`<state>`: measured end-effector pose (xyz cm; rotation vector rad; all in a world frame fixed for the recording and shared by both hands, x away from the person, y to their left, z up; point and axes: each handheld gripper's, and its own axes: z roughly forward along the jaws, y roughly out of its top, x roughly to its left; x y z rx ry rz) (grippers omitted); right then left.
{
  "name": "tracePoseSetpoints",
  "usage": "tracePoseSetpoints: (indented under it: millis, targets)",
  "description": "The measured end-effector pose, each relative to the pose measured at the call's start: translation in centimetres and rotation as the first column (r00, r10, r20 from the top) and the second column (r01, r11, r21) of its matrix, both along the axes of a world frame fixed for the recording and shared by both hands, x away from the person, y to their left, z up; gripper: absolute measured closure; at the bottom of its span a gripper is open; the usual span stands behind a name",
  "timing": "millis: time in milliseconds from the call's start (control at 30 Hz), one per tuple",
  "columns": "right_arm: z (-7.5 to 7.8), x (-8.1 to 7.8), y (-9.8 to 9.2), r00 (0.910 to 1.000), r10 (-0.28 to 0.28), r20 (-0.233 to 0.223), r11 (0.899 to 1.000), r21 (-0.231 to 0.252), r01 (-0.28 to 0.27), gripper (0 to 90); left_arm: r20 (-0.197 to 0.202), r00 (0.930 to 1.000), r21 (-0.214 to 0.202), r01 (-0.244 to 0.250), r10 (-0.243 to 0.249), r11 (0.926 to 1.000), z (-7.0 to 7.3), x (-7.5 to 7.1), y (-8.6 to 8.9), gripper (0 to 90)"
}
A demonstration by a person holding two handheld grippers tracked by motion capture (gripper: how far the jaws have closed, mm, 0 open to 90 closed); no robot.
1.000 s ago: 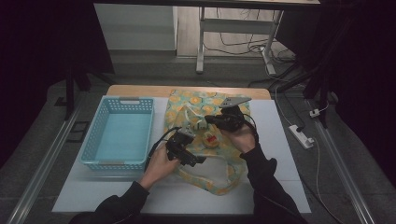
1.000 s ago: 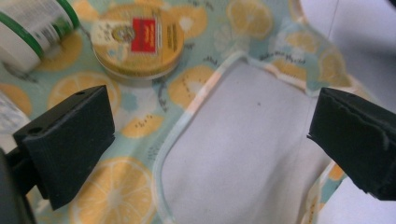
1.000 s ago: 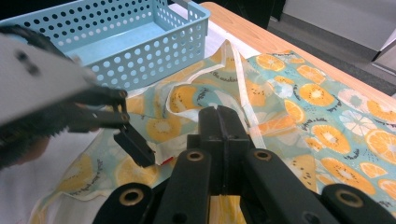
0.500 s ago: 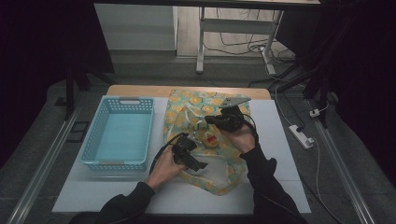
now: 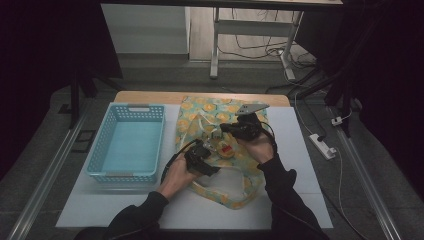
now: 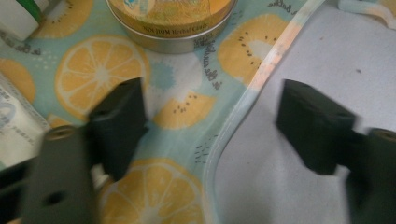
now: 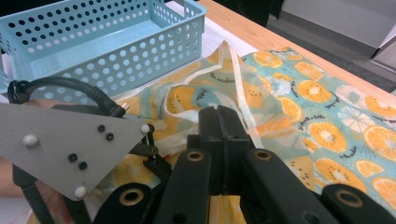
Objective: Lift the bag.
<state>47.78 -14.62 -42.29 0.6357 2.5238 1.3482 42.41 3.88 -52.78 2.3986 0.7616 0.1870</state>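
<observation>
Two grippers on bag (image 5: 220, 120), right of basket (image 5: 127, 145) | right gripper (image 7: 223, 122) fingers pinched on bag cloth, lifting it | left gripper (image 6: 210, 126) fingers closing, straddling hem, not yet touching | cloth soft, light, slippery: grip hem.

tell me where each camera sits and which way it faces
High view: above the person's side, looking forward and down on the table; forearms, both hands, both hand-held grippers show.
Left gripper view: on the left hand-held gripper, looking down at the bag edge and a tin; jaws apart.
Right gripper view: on the right hand-held gripper, facing the basket; jaws shut on bag cloth.
Shared: the fruit-print bag.
</observation>
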Motion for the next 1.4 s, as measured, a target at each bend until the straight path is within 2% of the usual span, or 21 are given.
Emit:
tracePoseSetpoints:
  millis: [167, 333, 500, 667, 800, 900, 1100, 1267, 1400]
  targets:
    - [0.0, 0.0, 0.0, 1.0, 0.0, -0.001, 1.0, 0.002, 0.0, 90.0, -0.017, 0.9998, 0.006, -0.008, 0.009, 0.9999, 0.3, 0.4, -0.1, 57.1]
    - [0.0, 0.0, -0.1, 1.0, 0.001, -0.001, 1.0, 0.004, -0.001, 90.0, -0.044, 0.9981, 0.004, -0.042, 0.043, 0.9991, 0.5, 0.9, 0.1, 70.6]
    - [0.1, 0.0, -0.1, 1.0, 0.0, -0.002, 1.0, 0.004, 0.0, 90.0, -0.082, 0.9954, 0.0, -0.049, 0.049, 0.9988, 0.6, 1.1, 0.0, 89.1]
    - [0.1, 0.0, -0.1, 1.0, 0.0, -0.001, 1.0, 0.005, 0.0, 90.0, -0.103, 0.9895, -0.001, -0.103, 0.102, 0.9947, 0.8, 1.0, -0.4, 89.9]
    - [0.2, 0.0, -0.2, 1.0, 0.001, -0.003, 1.0, 0.006, -0.001, 90.0, -0.082, 0.9913, 0.019, -0.101, 0.102, 0.9947, 1.0, 0.8, -0.4, 90.0]
    - [0.2, 0.0, -0.2, 1.0, 0.002, -0.005, 1.0, 0.006, -0.002, 90.0, -0.072, 0.9912, -0.021, -0.113, 0.111, 0.9933, 1.2, 0.6, -0.2, 90.0]
    - [0.4, 0.1, -0.2, 1.0, 0.005, -0.009, 1.0, 0.0, -0.005, 90.0, -0.119, 0.9892, -0.056, -0.093, 0.086, 0.9941, 2.2, 0.4, 0.2, 90.0]
    - [0.7, 0.2, -0.3, 0.9999, 0.003, -0.015, 1.0, -0.003, -0.003, 90.0, -0.111, 0.9925, -0.066, -0.058, 0.051, 0.9961, 3.4, 0.1, 0.1, 90.0]
    - [1.0, 0.2, -0.5, 0.9997, 0.002, -0.024, 1.0, -0.001, -0.002, 90.0, -0.118, 0.9924, -0.093, -0.046, 0.035, 0.9946, 4.4, 0.0, 0.4, 90.0]
